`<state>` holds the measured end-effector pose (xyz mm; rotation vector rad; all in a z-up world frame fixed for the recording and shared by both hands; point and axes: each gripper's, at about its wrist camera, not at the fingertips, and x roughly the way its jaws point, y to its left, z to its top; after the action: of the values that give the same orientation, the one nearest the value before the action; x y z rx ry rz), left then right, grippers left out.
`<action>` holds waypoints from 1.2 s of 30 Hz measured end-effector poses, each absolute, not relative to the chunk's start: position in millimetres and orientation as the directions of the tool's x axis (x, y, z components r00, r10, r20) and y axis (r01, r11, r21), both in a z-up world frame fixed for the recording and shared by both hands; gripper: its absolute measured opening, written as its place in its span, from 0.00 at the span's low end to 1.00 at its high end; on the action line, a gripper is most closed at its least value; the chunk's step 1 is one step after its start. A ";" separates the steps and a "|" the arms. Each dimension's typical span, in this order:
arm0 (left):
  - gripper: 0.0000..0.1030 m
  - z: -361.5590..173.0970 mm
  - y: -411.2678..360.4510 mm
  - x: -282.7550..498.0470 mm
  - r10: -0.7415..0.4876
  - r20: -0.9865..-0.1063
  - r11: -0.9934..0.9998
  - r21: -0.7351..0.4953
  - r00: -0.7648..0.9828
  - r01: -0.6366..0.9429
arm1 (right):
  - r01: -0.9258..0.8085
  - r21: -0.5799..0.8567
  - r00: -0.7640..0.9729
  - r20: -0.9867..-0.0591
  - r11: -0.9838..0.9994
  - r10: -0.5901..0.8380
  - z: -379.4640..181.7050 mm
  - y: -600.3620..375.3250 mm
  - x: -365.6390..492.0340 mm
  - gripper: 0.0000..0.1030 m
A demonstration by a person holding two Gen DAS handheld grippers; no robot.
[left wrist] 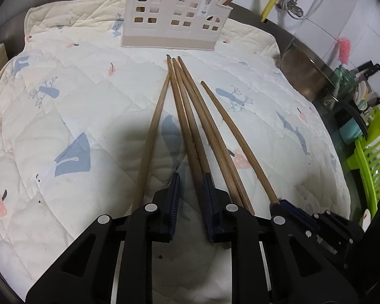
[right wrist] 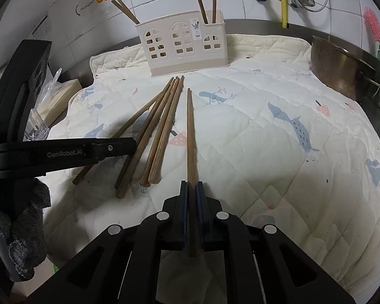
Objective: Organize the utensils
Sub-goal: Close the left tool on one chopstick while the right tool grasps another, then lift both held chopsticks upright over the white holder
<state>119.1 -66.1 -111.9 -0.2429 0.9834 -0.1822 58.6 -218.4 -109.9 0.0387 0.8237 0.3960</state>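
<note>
On the quilted mat (right wrist: 266, 164), the left gripper (left wrist: 190, 185) is held with jaws parted over the loose chopsticks (right wrist: 149, 136). To the right, a single chopstick (right wrist: 190, 136) is clamped by the right gripper (right wrist: 192, 190), pointed toward the far holder (right wrist: 185, 48).

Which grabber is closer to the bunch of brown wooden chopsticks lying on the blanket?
Left. The left gripper hangs open right over the bunch of brown wooden chopsticks, its fingers straddling some of them. The right gripper sits beside the bunch, shut on a separate single chopstick.
</note>
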 end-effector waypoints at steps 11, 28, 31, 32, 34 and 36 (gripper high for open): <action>0.08 -114.3 -79.1 132.2 -0.175 -0.813 0.978 -0.208 0.556 0.003 | -0.328 0.190 0.614 -0.702 0.926 0.361 -111.3 -219.2 57.8 0.06; 0.07 -92.9 -60.4 115.7 -0.210 -0.777 0.973 -0.224 0.594 0.051 | -0.332 0.169 0.651 -0.671 0.928 0.355 -99.5 -219.6 53.6 0.06; 0.07 -80.2 -53.3 110.5 -0.215 -0.757 0.972 -0.225 0.617 0.063 | -0.335 0.156 0.678 -0.645 0.929 0.353 -85.7 -221.6 52.7 0.06; 0.07 -74.0 -50.1 109.1 -0.219 -0.746 0.971 -0.230 0.629 0.066 | -0.340 0.151 0.690 -0.630 0.928 0.355 -77.9 -222.0 53.0 0.06; 0.06 -63.3 -45.3 107.5 -0.229 -0.727 0.968 -0.238 0.648 0.074 | -0.348 0.135 0.710 -0.608 0.928 0.355 -65.5 -221.6 54.5 0.06; 0.05 -50.6 -41.3 105.6 -0.239 -0.704 0.966 -0.241 0.669 0.093 | -0.360 0.119 0.728 -0.585 0.925 0.359 -52.5 -220.2 58.1 0.06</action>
<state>105.6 -41.3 -50.6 -0.1909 0.8185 -0.1885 58.1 -220.2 -52.5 -0.0023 0.6438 0.3959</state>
